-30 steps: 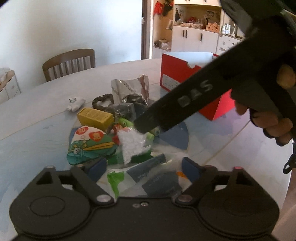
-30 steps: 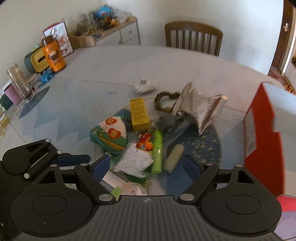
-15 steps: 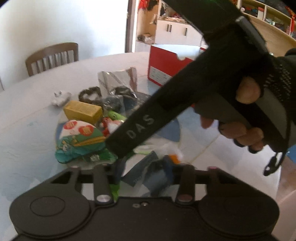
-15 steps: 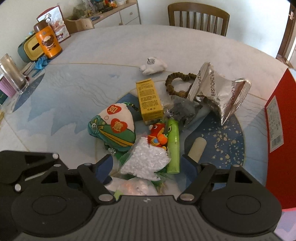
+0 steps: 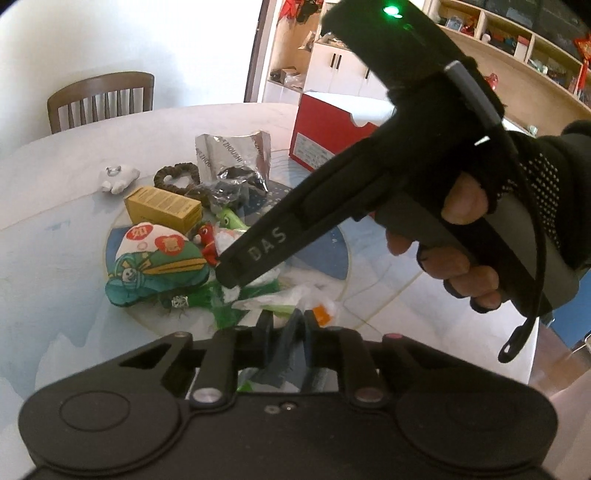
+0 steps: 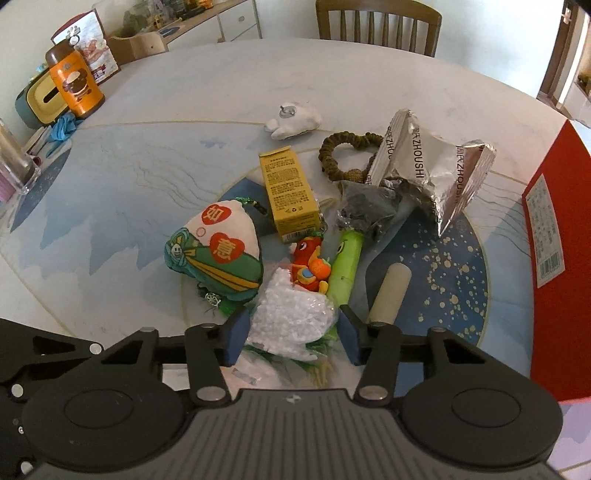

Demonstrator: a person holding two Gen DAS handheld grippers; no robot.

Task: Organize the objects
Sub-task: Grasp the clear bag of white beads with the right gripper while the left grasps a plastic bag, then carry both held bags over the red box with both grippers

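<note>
A heap of small items lies mid-table. My right gripper (image 6: 291, 334) is open and low over it, its blue pads either side of a white crinkly bag (image 6: 291, 317). Beyond the bag lie a red plush toy (image 6: 310, 262), a green tube (image 6: 345, 266), a cream cylinder (image 6: 389, 295), a green-and-white pouch (image 6: 218, 251) and a yellow box (image 6: 291, 195). My left gripper (image 5: 287, 326) is shut on a clear plastic packet with dark grey contents (image 5: 286, 354), at the heap's near edge. The right gripper (image 5: 231, 275), held by a gloved hand (image 5: 480, 236), crosses the left wrist view.
A silver foil bag (image 6: 432, 173), a dark packet (image 6: 369, 210), a brown braided ring (image 6: 343, 147) and a small white plush (image 6: 295, 120) lie farther back. An open red box (image 6: 554, 221) stands at the right. An orange flask (image 6: 75, 85) and a chair (image 6: 376, 22) are at the far side.
My left gripper's fingers have come together on the clear packet. The right gripper has dropped to the heap and its fingers have narrowed around the white bag.
</note>
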